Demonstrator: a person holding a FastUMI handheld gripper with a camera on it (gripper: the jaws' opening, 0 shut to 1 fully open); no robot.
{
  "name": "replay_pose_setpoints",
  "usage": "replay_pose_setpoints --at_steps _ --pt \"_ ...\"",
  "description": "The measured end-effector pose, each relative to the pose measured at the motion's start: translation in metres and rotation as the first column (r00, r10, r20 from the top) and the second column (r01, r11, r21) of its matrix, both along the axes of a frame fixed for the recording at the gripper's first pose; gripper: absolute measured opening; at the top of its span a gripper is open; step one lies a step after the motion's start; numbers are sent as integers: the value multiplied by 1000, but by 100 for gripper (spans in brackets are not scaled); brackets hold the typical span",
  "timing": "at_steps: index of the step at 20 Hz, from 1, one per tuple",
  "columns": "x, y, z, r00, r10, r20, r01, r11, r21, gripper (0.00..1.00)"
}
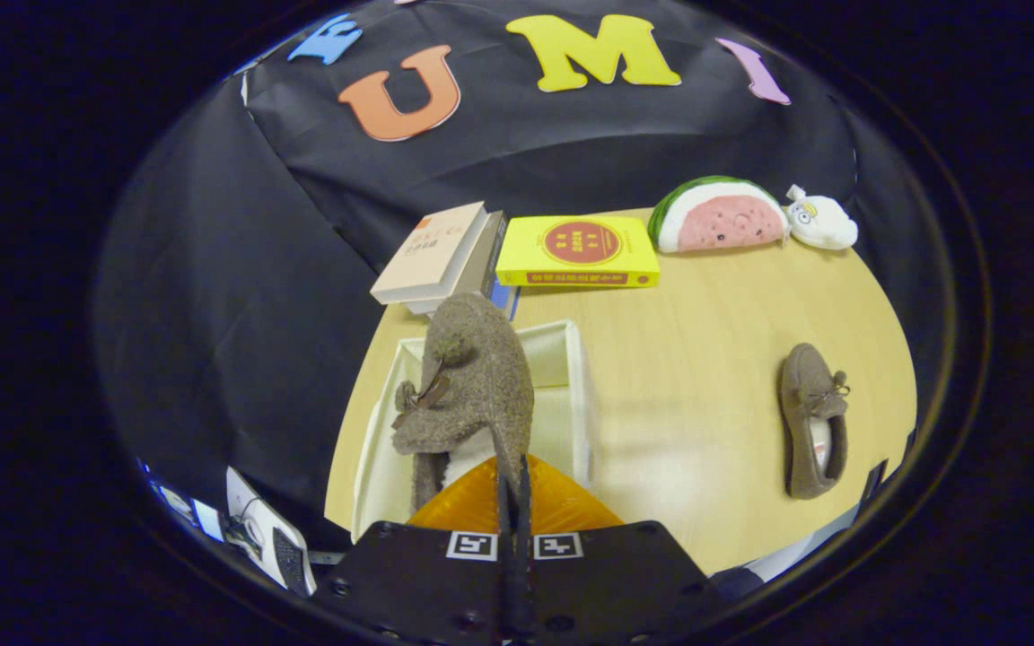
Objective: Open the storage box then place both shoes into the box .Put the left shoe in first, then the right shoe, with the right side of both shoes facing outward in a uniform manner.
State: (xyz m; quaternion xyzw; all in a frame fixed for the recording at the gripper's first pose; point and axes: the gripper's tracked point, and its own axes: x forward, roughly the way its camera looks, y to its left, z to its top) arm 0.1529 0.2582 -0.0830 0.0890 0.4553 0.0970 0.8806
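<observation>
The storage box (582, 395) is white, long and open at the top, and it stands on the light wooden table (705, 359) just ahead of the gripper (513, 489), with its far end toward the books. Over the box hangs one shoe (472, 377), a brown slipper of rough, woolly cloth with a small bow of brown cord on its front and a pale lining that shows inside the opening. The shoe is upright on its heel end, the toe pointing up and away, and the two fingers of the gripper are closed together on the edge of its heel opening, so the tool is gripping this shoe. The lower part of the shoe is inside the walls of the box, but I cannot tell if it touches the bottom. The second shoe (811, 422), same brown cloth and same bow, lies flat on the table well apart to the right of the box. Beyond the box are a leaning pile of books (441, 256) and a yellow book (578, 251) lying flat. Farther right rest a watermelon-slice plush (716, 215) and a small white plush toy (820, 222), touching each other.
</observation>
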Motion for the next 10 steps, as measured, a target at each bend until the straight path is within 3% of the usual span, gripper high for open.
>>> replay_pose_setpoints --at_steps 10 --pt "-4 70 -76 993 20 -113 -33 993 -111 0"
